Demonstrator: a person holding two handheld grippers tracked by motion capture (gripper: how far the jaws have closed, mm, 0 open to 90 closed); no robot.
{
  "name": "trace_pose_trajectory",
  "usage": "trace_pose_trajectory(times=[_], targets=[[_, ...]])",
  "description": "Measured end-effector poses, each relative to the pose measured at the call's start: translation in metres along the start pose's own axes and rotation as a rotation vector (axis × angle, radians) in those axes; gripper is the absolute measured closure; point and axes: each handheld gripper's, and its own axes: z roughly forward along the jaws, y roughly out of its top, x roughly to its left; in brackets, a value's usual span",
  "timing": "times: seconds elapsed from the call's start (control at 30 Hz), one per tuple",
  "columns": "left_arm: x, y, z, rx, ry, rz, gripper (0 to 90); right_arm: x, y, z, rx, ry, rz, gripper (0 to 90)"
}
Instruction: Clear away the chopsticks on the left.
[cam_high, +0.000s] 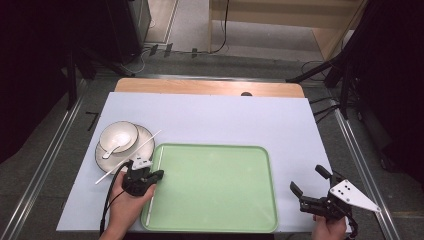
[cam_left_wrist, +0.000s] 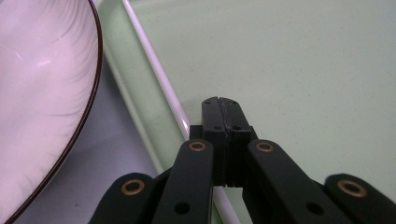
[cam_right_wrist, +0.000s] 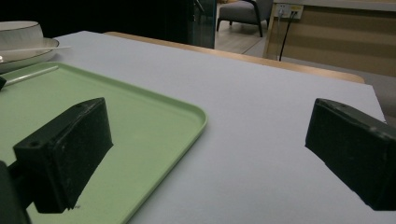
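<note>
A light green tray (cam_high: 215, 200) lies in the middle of the white mat. One white chopstick (cam_high: 155, 185) rests inside it along its left rim. My left gripper (cam_high: 158, 175) is over that rim, jaws shut with nothing seen between the tips. In the left gripper view the chopstick (cam_left_wrist: 159, 74) runs under the shut left gripper (cam_left_wrist: 223, 105). A second chopstick (cam_high: 131, 155) lies slanted across the plate (cam_high: 148, 137). My right gripper (cam_high: 306, 178) stands open and empty on the mat right of the tray; its own view shows the right gripper (cam_right_wrist: 205, 154) with jaws wide apart.
The plate left of the tray carries a white bowl (cam_high: 118, 136) with a spoon (cam_high: 114, 149) in it. The plate's dark-rimmed edge (cam_left_wrist: 88, 107) lies close beside the tray's rim. Bare wood (cam_high: 210, 87) runs along the table's far edge.
</note>
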Motion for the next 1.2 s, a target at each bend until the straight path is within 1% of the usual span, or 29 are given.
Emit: trace_pose_trajectory(times=[0.07,0.17,0.2,0.27,0.33,0.4,0.43,0.47,0.57,0.63,0.67,0.7,0.77,1.03,1.13,1.2], targets=[[0.000,0.000,0.000,0.000,-0.010,0.006,88.8,0.000,0.000,0.000,0.000,-0.001,0.001,0.5],[-0.001,0.000,-0.002,0.001,-0.033,0.030,83.1,0.001,0.000,0.000,0.003,-0.004,-0.002,0.5],[-0.001,0.000,-0.004,-0.004,-0.045,0.037,80.7,0.001,0.000,0.000,0.003,-0.004,-0.002,0.5],[0.000,0.003,-0.011,-0.021,-0.090,0.050,74.3,0.002,0.001,0.000,0.005,-0.003,-0.002,0.5],[0.000,0.005,-0.017,-0.041,-0.122,0.071,65.4,0.002,0.000,0.001,0.007,-0.004,-0.002,0.5],[0.000,0.005,-0.022,-0.046,-0.137,0.102,55.3,0.002,0.000,0.002,0.009,-0.003,-0.001,0.5],[0.000,0.005,-0.023,-0.049,-0.134,0.116,49.8,0.002,0.000,0.002,0.009,-0.002,0.001,0.5],[0.001,0.005,-0.025,-0.052,-0.132,0.122,44.4,0.002,0.000,0.003,0.006,-0.002,-0.002,0.5],[0.005,0.005,-0.031,-0.068,-0.172,0.107,26.3,0.002,0.000,0.003,0.010,0.000,-0.006,0.5],[0.009,0.005,-0.036,-0.083,-0.186,0.104,17.8,0.003,0.000,0.003,0.011,0.002,-0.004,0.5],[0.012,0.005,-0.040,-0.090,-0.193,0.101,16.9,0.003,0.000,0.003,0.010,0.003,-0.005,0.5],[0.014,0.004,-0.042,-0.091,-0.189,0.105,14.7,0.002,0.000,0.003,0.010,0.003,-0.003,0.5],[0.021,0.003,-0.047,-0.094,-0.179,0.093,13.7,0.002,0.000,0.003,0.009,0.003,0.000,0.5],[0.047,-0.004,-0.063,-0.100,-0.094,0.053,15.8,0.001,0.000,0.003,0.008,0.002,0.001,0.5],[0.055,-0.006,-0.067,-0.095,-0.057,0.049,19.5,0.001,0.000,0.004,0.010,0.002,0.002,0.5],[0.060,-0.007,-0.070,-0.093,-0.040,0.047,22.6,0.001,0.000,0.004,0.011,0.002,0.002,0.5]])
